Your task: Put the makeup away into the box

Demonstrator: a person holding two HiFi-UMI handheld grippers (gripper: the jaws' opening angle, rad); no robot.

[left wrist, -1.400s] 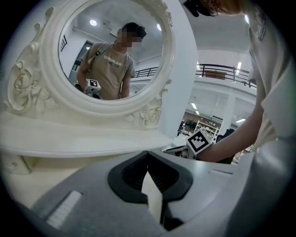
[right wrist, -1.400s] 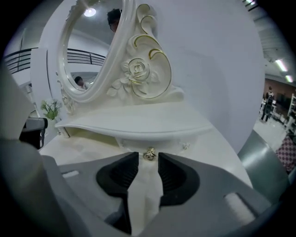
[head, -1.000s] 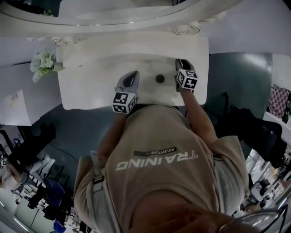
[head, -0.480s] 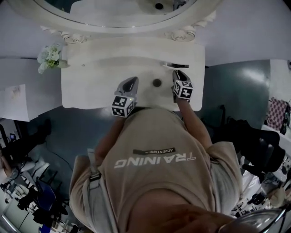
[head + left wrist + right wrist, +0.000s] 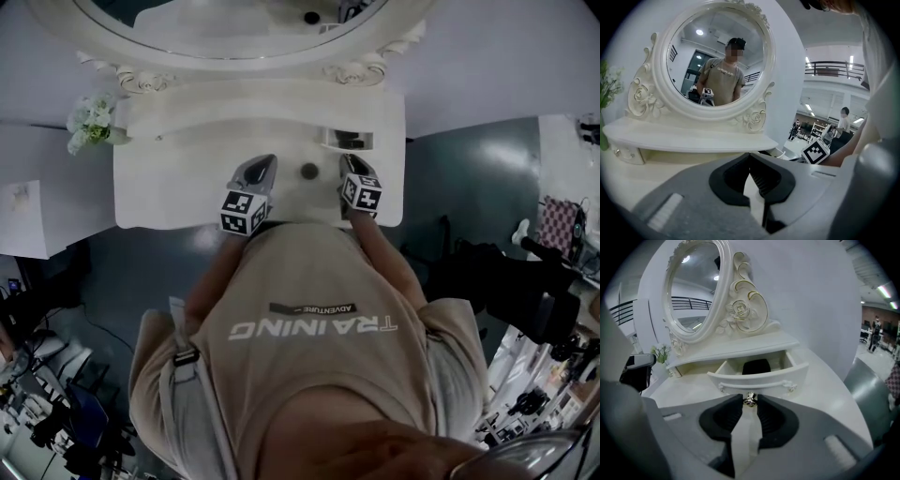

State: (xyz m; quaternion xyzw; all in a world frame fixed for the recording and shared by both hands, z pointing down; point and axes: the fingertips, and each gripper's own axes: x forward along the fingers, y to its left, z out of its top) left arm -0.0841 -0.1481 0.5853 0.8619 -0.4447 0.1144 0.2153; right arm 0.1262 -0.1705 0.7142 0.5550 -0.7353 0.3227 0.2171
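Note:
A small white drawer stands pulled out from under the vanity's shelf, with a black makeup item lying inside. My right gripper is shut on the drawer's metal knob. In the head view that right gripper sits just in front of the open drawer. A round dark compact lies on the white tabletop between the two grippers. My left gripper hovers over the table to the compact's left; its jaws meet at the tips with nothing between them.
An ornate oval mirror rises behind the shelf. A bunch of pale flowers stands at the table's far left corner. The table's front edge lies against my body; dark floor surrounds it.
The right gripper has drawn back toward me with the knob, and the drawer has slid out from under the shelf. The left gripper shifted slightly.

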